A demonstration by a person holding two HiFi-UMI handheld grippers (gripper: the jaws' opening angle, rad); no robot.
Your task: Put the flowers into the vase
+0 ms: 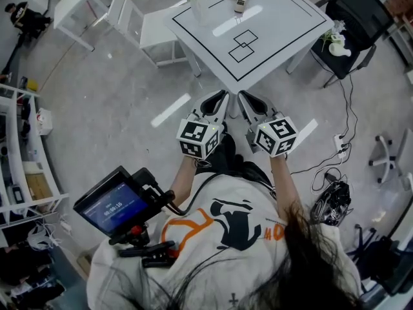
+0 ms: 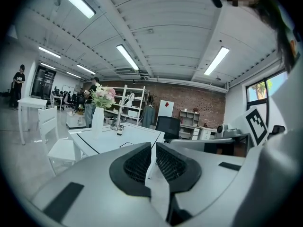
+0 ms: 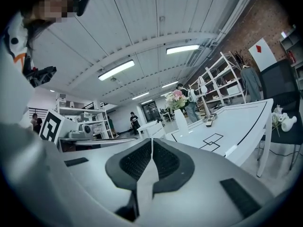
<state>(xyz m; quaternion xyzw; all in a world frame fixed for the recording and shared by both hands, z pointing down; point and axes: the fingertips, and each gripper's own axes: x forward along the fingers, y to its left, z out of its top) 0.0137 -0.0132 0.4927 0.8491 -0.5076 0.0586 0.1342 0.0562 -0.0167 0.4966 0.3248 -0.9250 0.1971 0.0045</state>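
grey workshop floor, brick back wall with shelving, strip lights overhead.

- white chair (image 1: 139, 21): left of the counter, unoccupied.
- vase (image 1: 197, 8): tall, narrow, white; upright near the far-left edge of the counter (image 1: 284, 24), long axis vertical.
- flowers (image 2: 104, 97): pink and white heads with green leaf, already standing in the vase mouth. no loose stem shows on the counter.
- grey handset (image 1: 240, 2): on the counter, just right of the vase, apart from it.
- left claw (image 1: 219, 97): narrow, only a thin slit between the pads, nothing in it. held short of the counter's near corner.
- right claw (image 1: 245, 95): pads drawn together, empty. beside the left one, pointing the same way.
- black chair (image 1: 358, 11): right of the counter, carrying a pale bundle (image 1: 335, 42) with some green; too small to tell what it is.

relation to note: from your claws the vase lies ahead and to the left, across the counter. your left hand is the nearer. judged from this, the vase is filled and neither claw has anything to add.
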